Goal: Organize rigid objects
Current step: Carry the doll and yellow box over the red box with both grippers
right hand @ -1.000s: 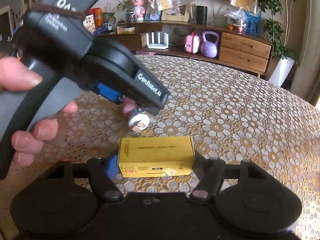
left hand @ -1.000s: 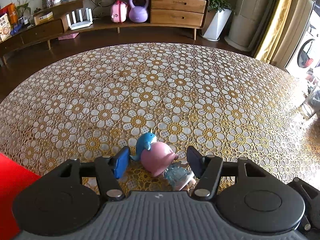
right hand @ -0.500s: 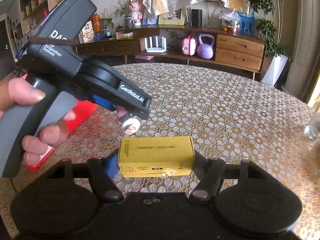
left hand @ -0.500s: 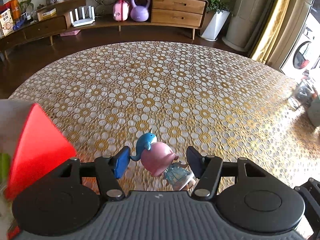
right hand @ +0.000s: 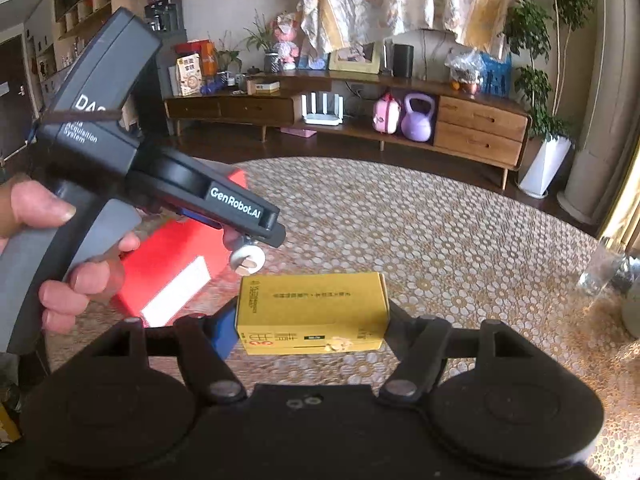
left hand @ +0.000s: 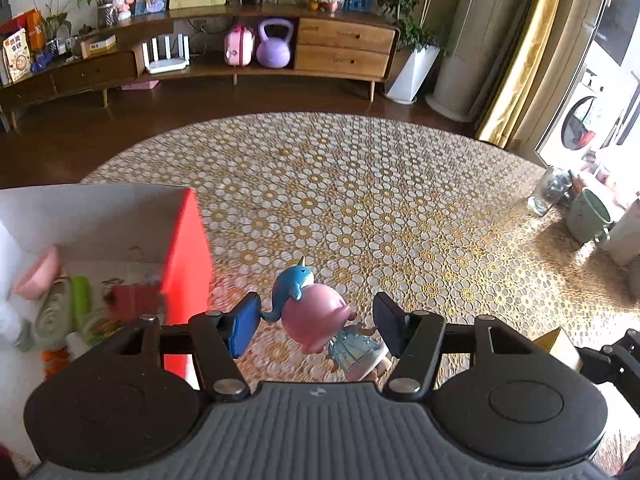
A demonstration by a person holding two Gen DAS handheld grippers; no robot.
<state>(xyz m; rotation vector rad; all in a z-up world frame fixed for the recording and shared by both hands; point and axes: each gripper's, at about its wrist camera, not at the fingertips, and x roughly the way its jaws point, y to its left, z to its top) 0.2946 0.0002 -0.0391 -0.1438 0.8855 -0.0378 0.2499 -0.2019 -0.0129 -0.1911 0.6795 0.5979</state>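
1. Left claw [left hand: 316,330] is clamped on a little toy figure [left hand: 316,316] with a pink head and a blue whale on top, held up off the desk [left hand: 400,208].
2. Right claw [right hand: 310,328] is gripping a yellow box [right hand: 312,310] by its ends, also in the air.
3. A red box [left hand: 188,256] with odds and ends inside sits just left of the figure.

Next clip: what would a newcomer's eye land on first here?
Probably the pink-haired figurine with a blue whale on its head, clamped in the left tool beside the open red box. Then the yellow carton gripped in the right tool above the lace tablecloth.
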